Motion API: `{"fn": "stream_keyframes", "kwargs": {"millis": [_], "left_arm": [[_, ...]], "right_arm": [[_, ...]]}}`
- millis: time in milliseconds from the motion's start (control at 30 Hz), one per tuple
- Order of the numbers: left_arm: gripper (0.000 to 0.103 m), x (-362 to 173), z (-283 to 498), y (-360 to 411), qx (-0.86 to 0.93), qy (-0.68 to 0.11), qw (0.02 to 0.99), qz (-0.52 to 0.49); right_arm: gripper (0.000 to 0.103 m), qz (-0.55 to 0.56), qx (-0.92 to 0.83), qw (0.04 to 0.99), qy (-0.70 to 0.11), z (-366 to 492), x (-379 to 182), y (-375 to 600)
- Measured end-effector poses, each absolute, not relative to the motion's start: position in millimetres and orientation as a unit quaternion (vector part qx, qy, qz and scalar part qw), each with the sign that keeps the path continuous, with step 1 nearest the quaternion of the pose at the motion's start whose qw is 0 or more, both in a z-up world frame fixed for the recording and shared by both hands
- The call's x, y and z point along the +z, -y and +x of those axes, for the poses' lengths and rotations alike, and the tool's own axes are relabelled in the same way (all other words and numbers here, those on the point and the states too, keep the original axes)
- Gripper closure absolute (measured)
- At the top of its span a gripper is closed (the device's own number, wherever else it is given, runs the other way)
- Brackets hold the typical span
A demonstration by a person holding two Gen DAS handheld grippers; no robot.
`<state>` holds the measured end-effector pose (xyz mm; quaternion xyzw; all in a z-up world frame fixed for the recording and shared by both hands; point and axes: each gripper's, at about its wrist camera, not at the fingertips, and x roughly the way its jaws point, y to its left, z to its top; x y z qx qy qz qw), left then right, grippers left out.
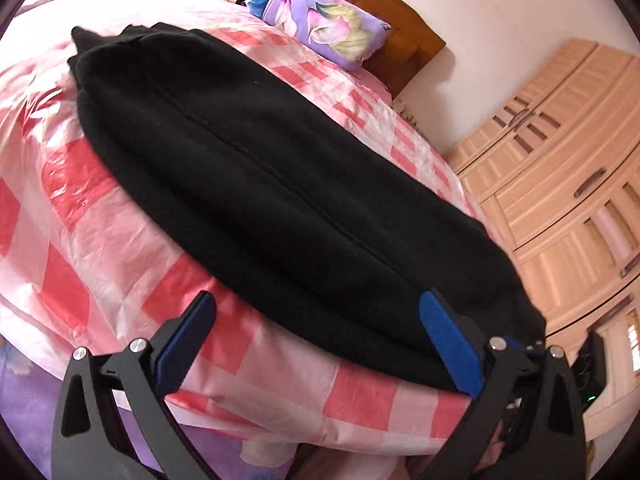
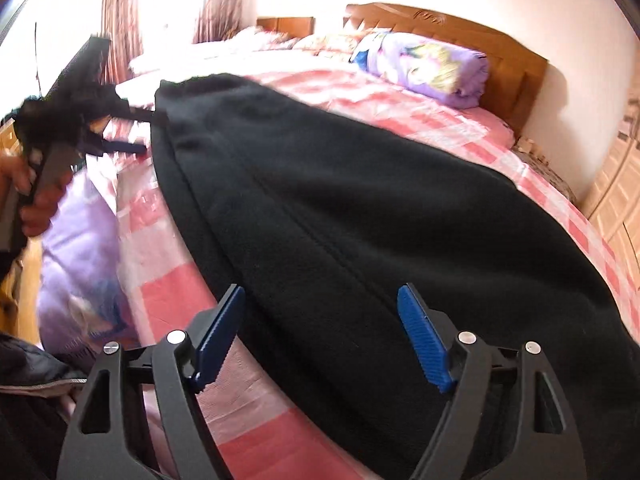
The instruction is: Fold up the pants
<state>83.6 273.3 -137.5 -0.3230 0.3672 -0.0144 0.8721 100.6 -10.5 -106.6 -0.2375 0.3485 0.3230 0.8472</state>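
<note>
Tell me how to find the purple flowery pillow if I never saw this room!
Start at the big bed with its pink and red checked cover and look toward the brown wooden headboard. The pillow lies right in front of it, beyond the long black pants. It is the only purple bundle there, printed with large pale flowers.

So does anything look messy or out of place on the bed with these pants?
Nothing stands out. The black pants lie flat and lengthwise on the pink checked bedspread, legs stacked and fairly smooth. Both grippers, left and right, are open at the near edge, holding nothing.
</note>
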Motion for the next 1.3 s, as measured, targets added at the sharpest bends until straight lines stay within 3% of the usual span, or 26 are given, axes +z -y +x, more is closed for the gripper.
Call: {"fn": "stream_keyframes", "kwargs": {"millis": [67, 200, 333, 400, 567, 733, 933, 1300], "left_arm": [[0.002, -135, 78, -280, -0.020, -0.361, 0.868, -0.341], [0.002, -133, 70, -283, -0.036, -0.358, 0.864, -0.352], [0.002, -130, 67, -267, -0.072, -0.372, 0.856, -0.351], [0.002, -127, 64, -256, -0.091, -0.377, 0.856, -0.343], [0.002, -124, 66, -232, -0.143, -0.374, 0.840, -0.366], [0.002, -143, 87, -221, -0.173, -0.389, 0.800, -0.422], [0.002, -141, 103, -239, -0.163, -0.349, 0.776, -0.499], [0.002, -135, 110, -218, -0.195, -0.358, 0.749, -0.522]], "right_arm": [[0.027, -0.252, 0.321, 0.845, -0.346, 99, -110, 9], [0.042, -0.245, 0.317, 0.848, -0.347, 103, -107, 14], [0.050, -0.229, 0.313, 0.857, -0.340, 107, -98, 15], [0.064, -0.212, 0.319, 0.860, -0.337, 108, -93, 16], [0.083, -0.163, 0.322, 0.874, -0.327, 111, -80, 23], [0.086, -0.138, 0.328, 0.878, -0.320, 111, -73, 26], [0.087, -0.143, 0.326, 0.879, -0.316, 108, -74, 26], [0.087, -0.131, 0.325, 0.887, -0.300, 106, -64, 31]]}}
